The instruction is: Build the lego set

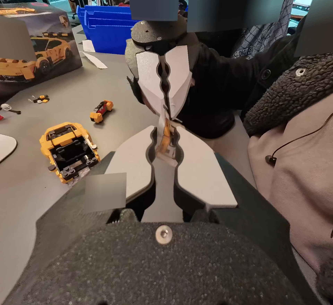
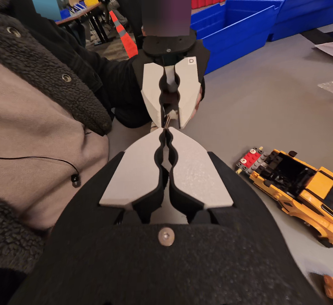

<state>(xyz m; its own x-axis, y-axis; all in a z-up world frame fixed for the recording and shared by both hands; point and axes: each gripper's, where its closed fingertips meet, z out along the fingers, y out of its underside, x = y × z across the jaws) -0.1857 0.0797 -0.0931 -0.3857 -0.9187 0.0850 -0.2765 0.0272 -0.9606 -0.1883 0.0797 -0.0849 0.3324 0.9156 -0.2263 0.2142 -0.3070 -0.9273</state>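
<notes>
Box (image 1: pixel 36 47) far left on the table (image 1: pixel 126 83), loose bits (image 1: pixel 41 98) in front of it, then the yellow car (image 1: pixel 68 153), roof off and cabin open, with a small orange-and-red subassembly (image 1: pixel 101 110) lying apart beyond it — all parked clear, likely to leave the middle free. Centre stage, above the table edge: a small sheet (image 1: pixel 166 141), sticker-like, orange and white. The left gripper (image 1: pixel 165 144) has its jaws narrow, the sheet between its fingers. Nose to nose, the right gripper (image 2: pixel 165 130) is pinched nearly closed on the sheet's far end. Looks like a peel-off or handover before dressing the car. Blue bins (image 2: pixel 252 20) behind, right.
</notes>
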